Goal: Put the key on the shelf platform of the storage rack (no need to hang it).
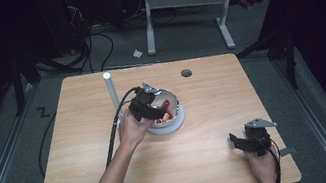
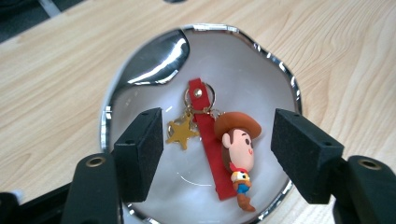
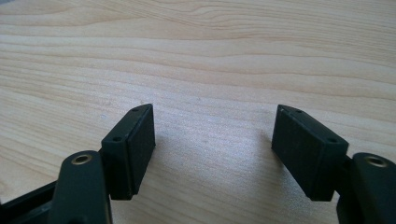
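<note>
We are hovering the left gripper [image 2: 217, 149], jaws apart and gripping nothing, over the cowboy keychain [image 2: 224, 149] lying below and between them in the bowl [image 2: 140, 60]. Our right gripper [image 3: 212, 149] is gaping over the table [image 3: 210, 56].

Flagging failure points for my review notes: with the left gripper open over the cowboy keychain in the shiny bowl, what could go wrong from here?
1. The left gripper hangs open over the cowboy keychain, which lies loose in the metal bowl; a jaw could catch the key ring or star charm and drag it out.
2. A jaw bumping the bowl's rim could tip or slide it.
3. The white post stands close behind the left hand; the trailing cable might snag it.
</note>
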A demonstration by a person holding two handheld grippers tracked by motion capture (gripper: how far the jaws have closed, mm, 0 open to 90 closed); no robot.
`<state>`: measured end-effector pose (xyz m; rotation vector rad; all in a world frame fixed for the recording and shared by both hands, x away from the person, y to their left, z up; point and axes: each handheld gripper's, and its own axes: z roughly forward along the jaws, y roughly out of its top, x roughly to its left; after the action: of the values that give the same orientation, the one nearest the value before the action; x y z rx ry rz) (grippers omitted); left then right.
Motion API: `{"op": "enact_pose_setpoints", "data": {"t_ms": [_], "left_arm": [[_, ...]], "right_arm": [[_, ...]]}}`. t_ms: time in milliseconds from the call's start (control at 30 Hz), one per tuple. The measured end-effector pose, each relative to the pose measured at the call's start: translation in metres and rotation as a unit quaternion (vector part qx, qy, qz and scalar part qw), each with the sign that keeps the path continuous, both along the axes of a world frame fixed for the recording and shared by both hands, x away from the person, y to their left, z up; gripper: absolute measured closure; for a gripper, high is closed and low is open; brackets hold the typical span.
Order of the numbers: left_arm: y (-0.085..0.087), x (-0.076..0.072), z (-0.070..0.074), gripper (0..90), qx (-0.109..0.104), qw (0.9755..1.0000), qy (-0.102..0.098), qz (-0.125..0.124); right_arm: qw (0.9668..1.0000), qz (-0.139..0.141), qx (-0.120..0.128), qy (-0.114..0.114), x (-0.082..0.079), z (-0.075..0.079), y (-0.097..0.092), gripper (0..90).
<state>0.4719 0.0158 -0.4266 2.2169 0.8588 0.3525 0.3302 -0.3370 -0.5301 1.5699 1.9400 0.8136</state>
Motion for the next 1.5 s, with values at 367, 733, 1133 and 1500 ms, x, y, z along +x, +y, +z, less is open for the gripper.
{"op": "enact_pose_setpoints", "data": {"t_ms": [367,733,1133,1500], "left_arm": [[0.027,-0.013,0.020,35.6,-0.032,0.9992,-0.023,0.007],[0.045,-0.019,0.026,35.6,-0.042,0.9989,-0.017,0.010],[0.070,-0.029,0.038,38.4,-0.082,0.9961,-0.025,0.021],[0.086,-0.035,0.036,38.3,-0.090,0.9954,-0.022,0.025]], "right_arm": [[1.0000,-0.001,-0.001,-0.001,0.000,0.000,0.000,30.6],[1.0000,0.000,0.000,0.000,0.000,0.000,0.000,30.6],[1.0000,0.000,0.000,0.000,0.000,0.000,0.000,30.6],[1.0000,0.000,0.000,0.000,0.000,0.000,0.000,30.6]]}}
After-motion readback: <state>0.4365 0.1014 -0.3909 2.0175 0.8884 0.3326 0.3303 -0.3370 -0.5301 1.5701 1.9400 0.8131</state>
